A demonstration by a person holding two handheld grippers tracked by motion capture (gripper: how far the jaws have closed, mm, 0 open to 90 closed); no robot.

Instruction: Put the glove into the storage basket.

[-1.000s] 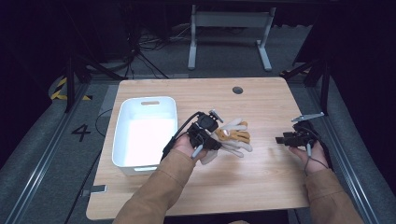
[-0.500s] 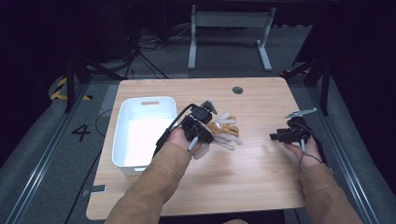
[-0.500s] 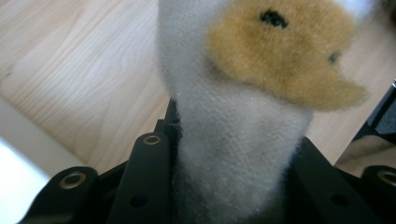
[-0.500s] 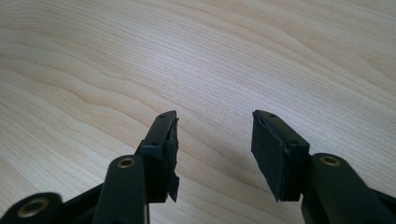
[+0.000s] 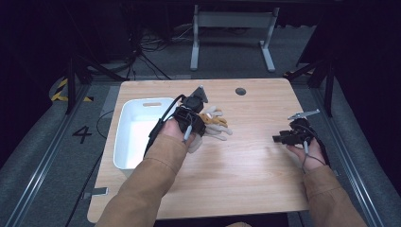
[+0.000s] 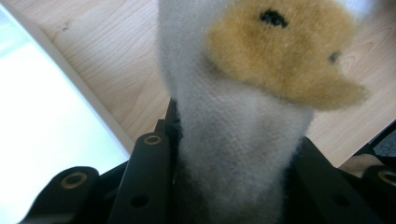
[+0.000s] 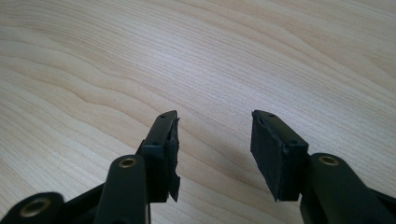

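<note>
A plush toy point(image 5: 213, 124), white with a tan patch, hangs just above the wooden table point(image 5: 246, 179), right of the white bin point(image 5: 124, 142). My left gripper point(image 5: 201, 124) is shut on it. In the left gripper view the plush toy point(image 6: 243, 116) sits squeezed between the two black jaws, and its tan face with black eyes fills the top. My right gripper point(image 5: 276, 138) hovers low over the table's right side, pointing left. In the right gripper view that right gripper point(image 7: 214, 135) stands open with bare wood between its fingers point(image 7: 275, 149).
The white bin's pale floor point(image 6: 42, 126) lies left of the toy in the left gripper view. A round dark grommet point(image 5: 240, 91) sits near the table's far edge. Beyond the table stand a metal frame point(image 5: 231, 33) and floor cables.
My left hand has carried the plush toy up and away from me, toward the bin's right rim. The right hand has barely shifted.
</note>
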